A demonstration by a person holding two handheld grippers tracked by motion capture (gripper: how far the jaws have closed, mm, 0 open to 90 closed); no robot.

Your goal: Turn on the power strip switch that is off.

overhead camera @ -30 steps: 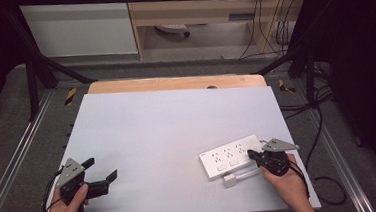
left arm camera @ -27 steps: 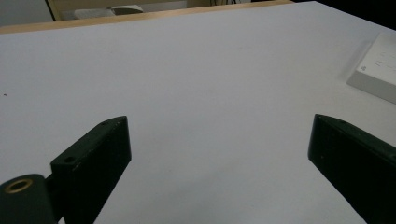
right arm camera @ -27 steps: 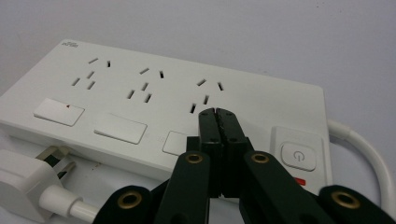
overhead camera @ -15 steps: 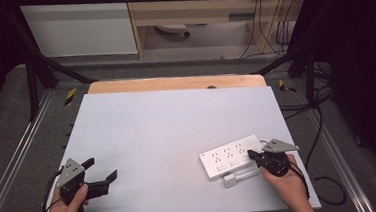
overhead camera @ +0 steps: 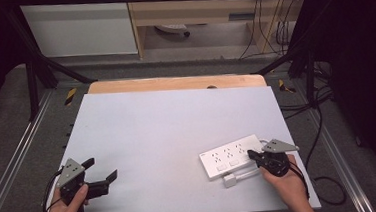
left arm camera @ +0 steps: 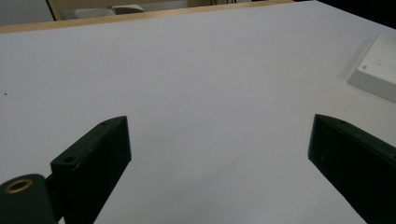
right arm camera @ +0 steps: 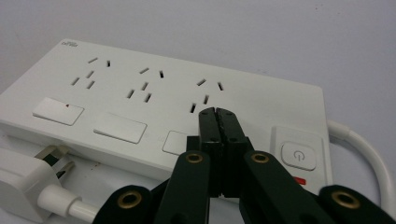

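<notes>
White table [overhead camera: 168,132] before wooden shelving [overhead camera: 194,10].

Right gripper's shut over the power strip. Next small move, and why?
Probably ease the right gripper straight down onto the rocker switch under its tips: its jaws are shut together, empty, poised over the power strip near that third switch. Contact can't be told.

place: lab | cues: black frame [overhead camera: 33,71], loose cables [overhead camera: 271,30], bare white table [overhead camera: 178,132]
</notes>
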